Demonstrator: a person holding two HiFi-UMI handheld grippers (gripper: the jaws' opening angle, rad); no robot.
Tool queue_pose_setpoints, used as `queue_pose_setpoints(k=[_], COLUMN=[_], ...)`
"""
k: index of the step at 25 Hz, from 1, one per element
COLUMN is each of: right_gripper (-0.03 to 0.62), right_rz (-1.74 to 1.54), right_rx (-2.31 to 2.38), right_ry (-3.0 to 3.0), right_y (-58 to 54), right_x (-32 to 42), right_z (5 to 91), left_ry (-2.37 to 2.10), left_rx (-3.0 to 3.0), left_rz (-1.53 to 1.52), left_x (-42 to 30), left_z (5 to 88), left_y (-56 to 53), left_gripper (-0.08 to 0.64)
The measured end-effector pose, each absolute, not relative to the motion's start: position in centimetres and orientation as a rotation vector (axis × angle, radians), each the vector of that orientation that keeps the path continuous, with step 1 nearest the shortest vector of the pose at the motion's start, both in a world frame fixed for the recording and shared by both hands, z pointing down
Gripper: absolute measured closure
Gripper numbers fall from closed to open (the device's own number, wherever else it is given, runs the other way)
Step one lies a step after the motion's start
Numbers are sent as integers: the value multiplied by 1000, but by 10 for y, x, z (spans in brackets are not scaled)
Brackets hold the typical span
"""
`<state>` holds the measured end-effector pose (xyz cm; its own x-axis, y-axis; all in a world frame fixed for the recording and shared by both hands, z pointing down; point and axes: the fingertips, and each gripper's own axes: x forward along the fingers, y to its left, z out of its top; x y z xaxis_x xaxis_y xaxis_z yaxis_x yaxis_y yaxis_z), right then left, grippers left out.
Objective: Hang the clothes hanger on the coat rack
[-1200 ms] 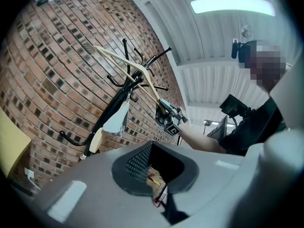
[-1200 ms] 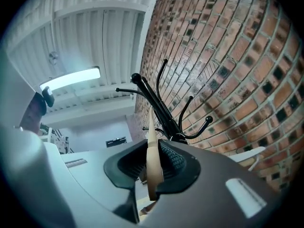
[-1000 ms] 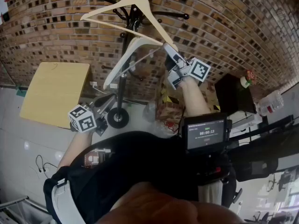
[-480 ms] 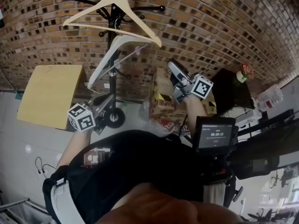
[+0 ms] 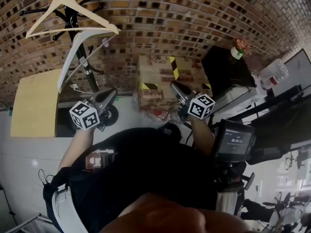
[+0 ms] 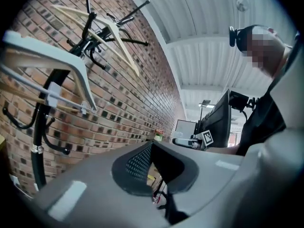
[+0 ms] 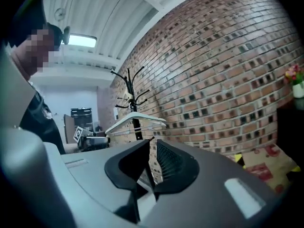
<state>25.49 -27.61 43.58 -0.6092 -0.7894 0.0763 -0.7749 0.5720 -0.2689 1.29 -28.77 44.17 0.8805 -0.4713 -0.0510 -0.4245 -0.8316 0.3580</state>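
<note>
Head view: the coat rack stands at upper left against the brick wall. Two hangers are on it. The wooden hanger sits near the top of the rack. The white hanger hangs just below it, tilted, with one arm sloping down past the pole. Neither tool touches either hanger.

Left tool: held low, near the foot of the rack and well below the white hanger. In the left gripper view its jaws meet at the tips, with nothing between them.

Right tool: held in front of the cardboard boxes, well apart from the rack. In the right gripper view its jaws appear drawn together, with only a thin slit left between the pads, and they hold nothing. The white hanger and the rack show in the distance beyond the jaw tips.

Surroundings: a tan surface lies left of the rack. A black cabinet with a flower pot on top stands right of the boxes. A small screen sits below the right tool.
</note>
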Motion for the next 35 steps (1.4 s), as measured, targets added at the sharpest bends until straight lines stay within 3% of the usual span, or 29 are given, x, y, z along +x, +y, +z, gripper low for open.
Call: queue_pose_setpoints(k=[6, 15, 35], right_gripper=[578, 578, 580], right_rz=[-535, -574, -547], right_rx=[-1545, -1538, -1543], right_ry=[2643, 2591, 2722], right_y=[-238, -209, -207], right_x=[317, 344, 325], right_z=[492, 509, 527], left_ry=[-592, -520, -512], left_rx=[2708, 2698, 2669], left_rz=[-147, -103, -65], left_x=[72, 117, 113], left_z=[467, 490, 501], left_y=[-283, -271, -260], left_gripper=[564, 565, 563])
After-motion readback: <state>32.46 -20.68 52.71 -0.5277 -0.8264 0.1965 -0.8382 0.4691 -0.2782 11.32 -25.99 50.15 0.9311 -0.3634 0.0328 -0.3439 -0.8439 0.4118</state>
